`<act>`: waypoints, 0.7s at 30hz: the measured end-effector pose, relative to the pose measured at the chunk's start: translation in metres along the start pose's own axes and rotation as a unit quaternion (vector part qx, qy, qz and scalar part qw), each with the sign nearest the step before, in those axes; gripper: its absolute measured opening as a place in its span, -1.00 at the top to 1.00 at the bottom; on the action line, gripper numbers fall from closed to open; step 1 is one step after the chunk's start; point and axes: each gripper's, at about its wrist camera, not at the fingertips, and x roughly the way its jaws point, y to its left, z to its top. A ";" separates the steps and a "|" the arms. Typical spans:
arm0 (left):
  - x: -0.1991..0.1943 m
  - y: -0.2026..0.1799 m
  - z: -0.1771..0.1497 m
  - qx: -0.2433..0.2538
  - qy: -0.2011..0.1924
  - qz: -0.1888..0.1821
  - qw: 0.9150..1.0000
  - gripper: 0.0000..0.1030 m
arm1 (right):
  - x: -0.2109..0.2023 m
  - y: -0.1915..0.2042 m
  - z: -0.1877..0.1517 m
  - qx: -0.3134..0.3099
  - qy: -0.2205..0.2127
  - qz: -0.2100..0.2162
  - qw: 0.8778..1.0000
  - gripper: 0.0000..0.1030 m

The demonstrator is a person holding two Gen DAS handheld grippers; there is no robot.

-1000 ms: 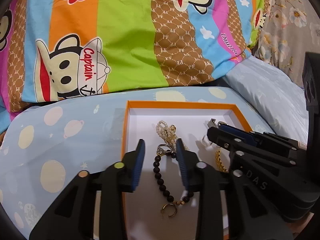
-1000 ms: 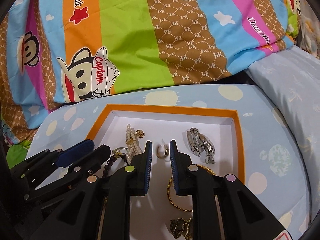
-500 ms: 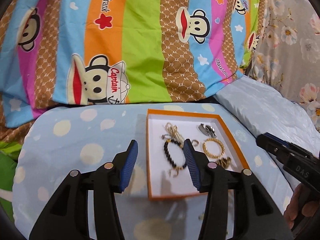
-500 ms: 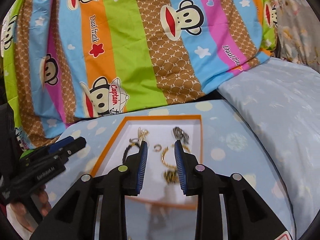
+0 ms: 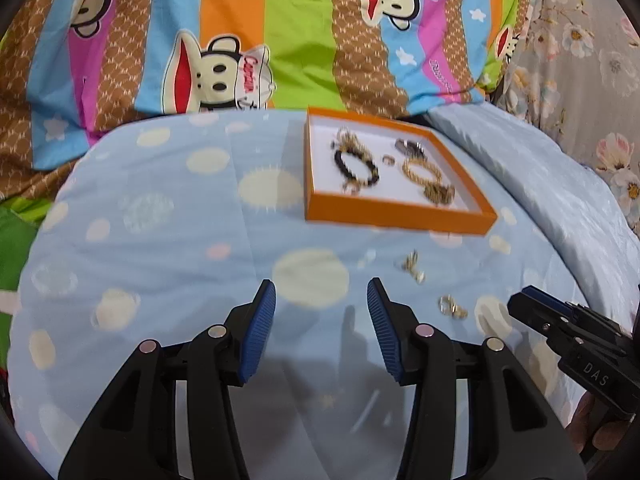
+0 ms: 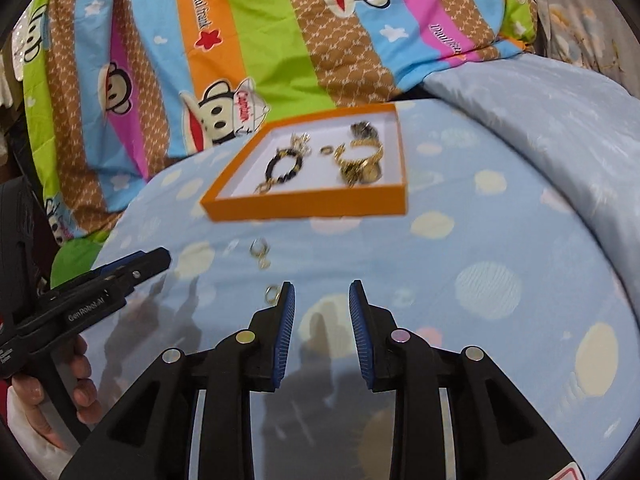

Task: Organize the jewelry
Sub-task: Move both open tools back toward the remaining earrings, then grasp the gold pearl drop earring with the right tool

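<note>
I have both tools pulled back over a pale blue bedsheet (image 5: pixel 168 240) printed with cream dots, spread on a bed. My left tool (image 5: pixel 321 312) has its blue-padded jaws spread wide with nothing between them; my right tool (image 6: pixel 322 312) is parted more narrowly, also holding nothing.

Ahead of both tools sits the shallow orange cardboard box (image 6: pixel 304 203) with a white floor, resting on the sheet. Inside it I see a black beaded bracelet (image 6: pixel 283 167), a gold chain bracelet (image 6: pixel 360 160), a small ring (image 6: pixel 326 149) between them, and a dark metal link piece (image 6: pixel 362 128) at the far side; motion blur hides finer detail.

Two small gold-coloured pieces lie loose on the sheet between box and tools: one (image 5: pixel 412 267) just in front of the box, the other (image 5: pixel 451 307) right beside my right tool's left finger.

Beyond the box a brightly striped cartoon-monkey quilt (image 6: pixel 260 40) is bunched up, and a grey floral fabric (image 5: pixel 592 60) hangs to the far right.
</note>
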 end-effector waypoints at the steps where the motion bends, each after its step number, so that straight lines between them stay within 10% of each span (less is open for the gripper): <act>1: 0.002 0.000 -0.006 -0.001 0.007 -0.001 1.000 0.11 | 0.003 0.004 -0.004 -0.007 0.004 -0.001 1.000 0.46; 21: 0.004 0.007 -0.028 -0.020 0.025 -0.007 0.999 -0.02 | 0.045 0.037 0.005 -0.031 0.041 -0.009 0.999 0.37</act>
